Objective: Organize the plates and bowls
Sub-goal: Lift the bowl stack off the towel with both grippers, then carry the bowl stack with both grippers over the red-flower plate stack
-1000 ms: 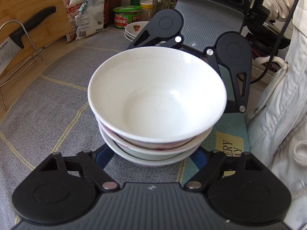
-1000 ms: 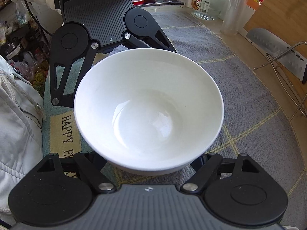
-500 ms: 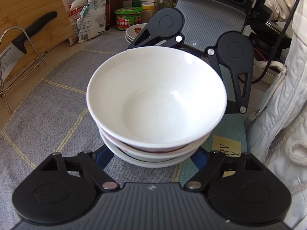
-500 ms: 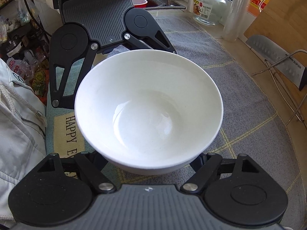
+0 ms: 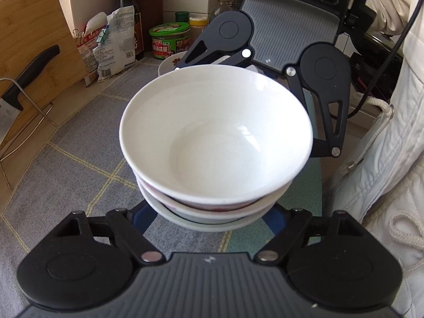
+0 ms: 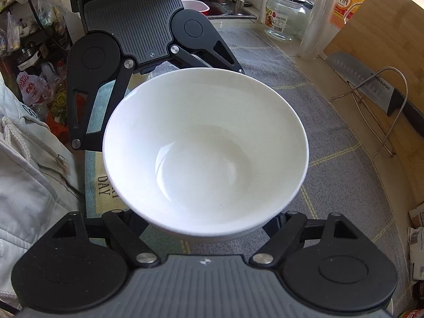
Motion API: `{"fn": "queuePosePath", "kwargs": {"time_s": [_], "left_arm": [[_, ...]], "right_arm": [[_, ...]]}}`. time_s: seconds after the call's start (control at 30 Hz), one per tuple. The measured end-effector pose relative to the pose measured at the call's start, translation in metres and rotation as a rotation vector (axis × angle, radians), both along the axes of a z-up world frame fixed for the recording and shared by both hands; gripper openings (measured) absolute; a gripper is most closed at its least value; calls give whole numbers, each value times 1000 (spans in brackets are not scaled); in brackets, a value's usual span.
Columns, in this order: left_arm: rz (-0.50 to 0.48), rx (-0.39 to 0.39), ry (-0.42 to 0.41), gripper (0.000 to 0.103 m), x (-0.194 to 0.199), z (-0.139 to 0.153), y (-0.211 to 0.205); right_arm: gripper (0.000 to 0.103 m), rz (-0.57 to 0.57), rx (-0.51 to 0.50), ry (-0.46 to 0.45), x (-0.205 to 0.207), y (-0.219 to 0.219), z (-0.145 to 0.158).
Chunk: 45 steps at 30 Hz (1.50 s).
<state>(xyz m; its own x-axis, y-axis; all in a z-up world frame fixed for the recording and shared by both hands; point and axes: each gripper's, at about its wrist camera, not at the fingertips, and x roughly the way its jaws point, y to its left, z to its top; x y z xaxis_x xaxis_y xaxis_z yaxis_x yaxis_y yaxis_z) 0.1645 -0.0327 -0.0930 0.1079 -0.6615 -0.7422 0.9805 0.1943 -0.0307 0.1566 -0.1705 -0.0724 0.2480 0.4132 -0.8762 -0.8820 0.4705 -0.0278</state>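
A stack of three bowls (image 5: pixel 216 143) hangs above the grey checked cloth (image 5: pixel 79 143): a plain white one on top, a red-patterned one under it, a pale one at the bottom. My left gripper (image 5: pixel 212 213) is shut on the stack's lower part, its blue pads (image 5: pixel 144 216) pressed against the near side. My right gripper (image 6: pixel 205 225) is shut on the same stack (image 6: pixel 205 156) from the opposite side. Each gripper shows in the other's view, beyond the bowls' far rim. The fingertips are hidden under the bowls.
A floral plate stack (image 5: pixel 169 63) sits beyond the bowls, near a green tub (image 5: pixel 169 38), a snack bag and bottles. A knife (image 5: pixel 29 71) rests on a wire rack before a cutting board. A glass jar (image 6: pixel 287 16) stands by the sink. A person's white jacket (image 5: pixel 384 159) flanks the counter edge.
Both grippers have carried the bowl stack upward and toward the floral plates and green tub. The grip on the stack looks the same.
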Motion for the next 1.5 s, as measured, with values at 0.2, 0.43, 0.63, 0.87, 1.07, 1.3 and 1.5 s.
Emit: {"fn": "queuePosePath", "kwargs": {"time_s": [0.2, 0.43, 0.63, 0.87, 1.07, 1.3, 1.5], "left_arm": [[-20, -7, -10, 84, -7, 6, -30], [-63, -16, -31, 84, -8, 11, -71], [-98, -26, -55, 84, -9, 13, -105], [-132, -23, -70, 84, -9, 9, -143], [-136, -20, -83, 84, -6, 8, -166], [-134, -9, -96, 84, 3, 6, -188], [-134, -4, -95, 84, 14, 4, -201]], "right_arm": [[87, -19, -10, -10, -7, -26, 8], [87, -58, -30, -34, -17, -62, 17], [87, -99, -35, -52, -24, -98, 23], [87, -128, -34, -60, -28, -132, 22], [87, -138, -33, -71, -19, -153, 19], [87, -137, -47, -85, -16, -175, 17], [87, -139, -49, -84, -9, -188, 14]]}}
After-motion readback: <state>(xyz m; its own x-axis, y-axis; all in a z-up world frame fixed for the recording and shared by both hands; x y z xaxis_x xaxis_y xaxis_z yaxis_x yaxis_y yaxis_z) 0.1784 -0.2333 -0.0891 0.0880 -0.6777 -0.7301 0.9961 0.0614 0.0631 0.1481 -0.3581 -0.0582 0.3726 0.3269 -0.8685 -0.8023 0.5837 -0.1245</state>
